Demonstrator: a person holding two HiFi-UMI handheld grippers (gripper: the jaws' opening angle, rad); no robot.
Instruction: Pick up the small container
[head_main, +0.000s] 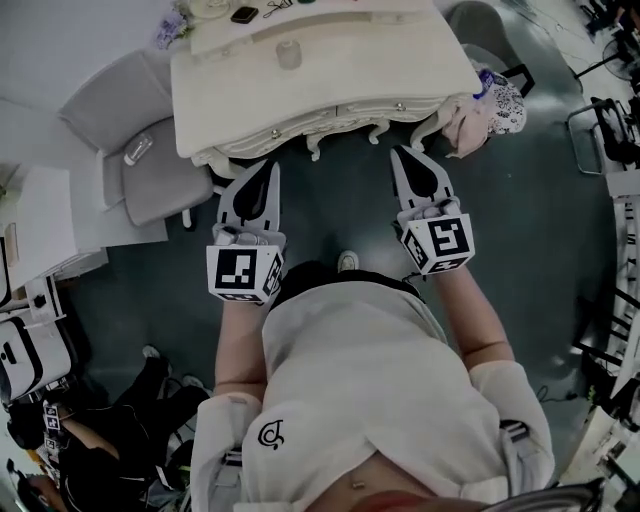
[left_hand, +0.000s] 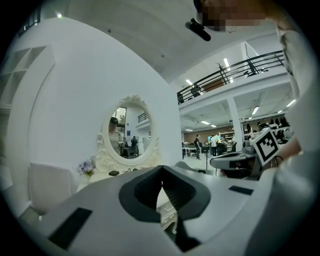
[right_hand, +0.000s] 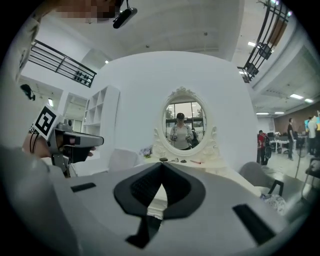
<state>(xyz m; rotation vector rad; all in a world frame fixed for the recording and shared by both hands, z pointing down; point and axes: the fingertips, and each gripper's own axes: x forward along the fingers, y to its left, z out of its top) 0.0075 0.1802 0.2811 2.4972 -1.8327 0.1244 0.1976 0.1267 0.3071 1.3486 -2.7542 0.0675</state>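
A small translucent container (head_main: 289, 54) stands near the middle of the white dressing table (head_main: 400, 70). My left gripper (head_main: 268, 168) is shut and empty, its tips held just short of the table's front edge, left of centre. My right gripper (head_main: 401, 153) is also shut and empty, its tips by the front edge on the right. In the left gripper view the jaws (left_hand: 161, 168) meet with nothing between them and point toward the oval mirror (left_hand: 129, 134). The right gripper (right_hand: 161, 164) likewise faces the mirror (right_hand: 183, 125); the container is hidden there.
A black object (head_main: 244, 14) and flowers (head_main: 172, 22) lie at the table's back. A grey chair (head_main: 165, 185) with a clear bottle (head_main: 137, 150) on it stands left of the table. A bundle of cloth (head_main: 480, 112) hangs at the table's right corner. Another person (head_main: 90, 440) crouches at lower left.
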